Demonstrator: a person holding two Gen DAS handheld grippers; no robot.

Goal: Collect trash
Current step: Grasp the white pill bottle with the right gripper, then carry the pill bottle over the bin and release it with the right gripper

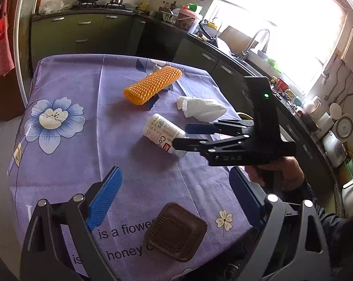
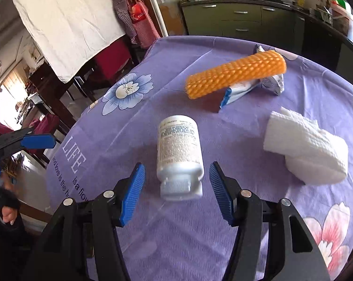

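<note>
A white pill bottle (image 2: pixel 179 152) lies on its side on the purple tablecloth (image 2: pixel 199 56), cap toward me. My right gripper (image 2: pixel 176 189) is open, its blue pads either side of the cap end, not touching. In the left wrist view the bottle (image 1: pixel 164 134) lies at the right gripper's (image 1: pixel 183 135) fingertips. My left gripper (image 1: pixel 174 192) is open and empty above a brown square tray (image 1: pixel 176 231). An orange foam net sleeve (image 2: pixel 234 76) lies over a blue-white wrapper (image 2: pixel 237 92). A crumpled white paper towel (image 2: pixel 305 149) lies to the right.
The table's left edge drops to the floor, with dark chairs (image 2: pixel 50 89) beyond. Kitchen counters (image 1: pixel 87 23) with a stove and a sink (image 1: pixel 258 44) run behind and to the right of the table.
</note>
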